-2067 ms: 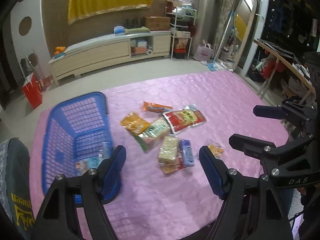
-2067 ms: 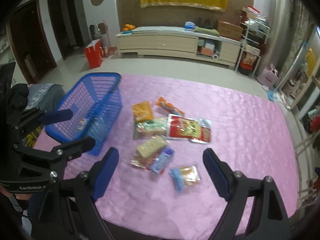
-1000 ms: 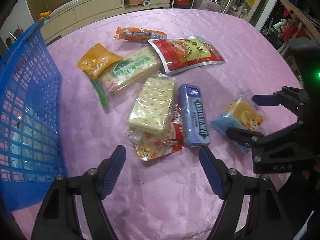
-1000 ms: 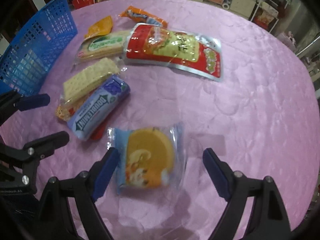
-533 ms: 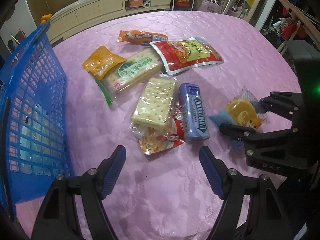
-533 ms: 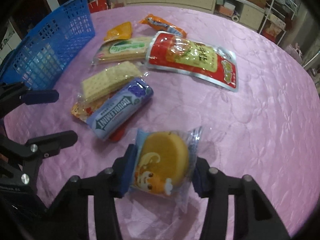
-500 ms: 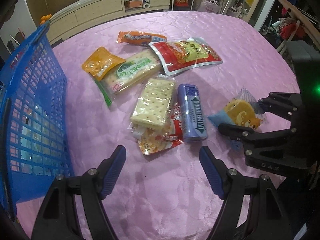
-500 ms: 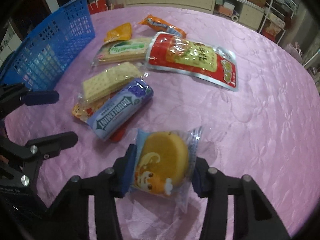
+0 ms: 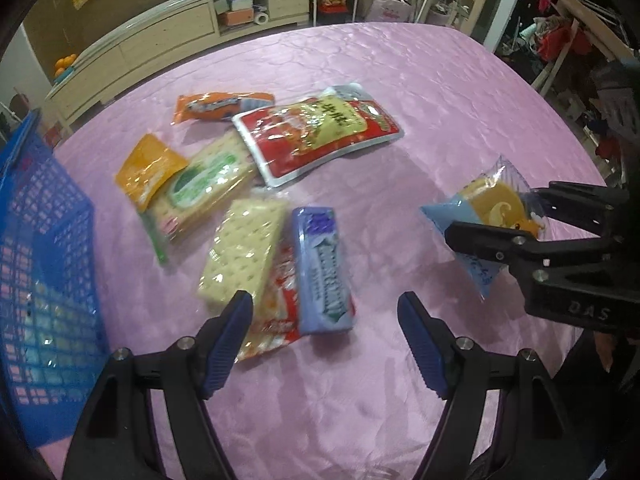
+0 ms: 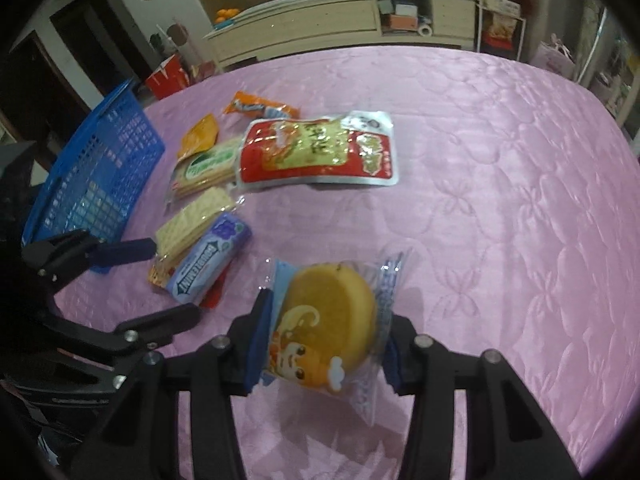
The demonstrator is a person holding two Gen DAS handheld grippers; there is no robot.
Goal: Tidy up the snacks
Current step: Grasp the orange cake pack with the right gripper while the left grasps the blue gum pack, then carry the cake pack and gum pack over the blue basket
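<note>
My right gripper [image 10: 320, 340] is shut on a wrapped round cake [image 10: 330, 320] and holds it above the pink tablecloth; the cake also shows in the left wrist view [image 9: 494, 206] at the right. My left gripper [image 9: 326, 336] is open and empty, low over the cloth just in front of a purple gum pack [image 9: 322, 270] and a cracker pack [image 9: 242, 250]. A red pouch [image 9: 316, 134], a green cracker pack [image 9: 200, 188], a yellow packet [image 9: 148, 170] and an orange packet [image 9: 220, 106] lie beyond. A blue basket [image 9: 38, 248] stands at the left.
The pink tablecloth [image 10: 500, 184] stretches to the right and far side. A long low cabinet [image 10: 320, 20] and shelves stand on the floor behind the table. The table edge drops off at the right.
My right gripper closed on the wrapped cake and has lifted it off the cloth. My left gripper stayed open and shifted slightly nearer the gum and cracker packs.
</note>
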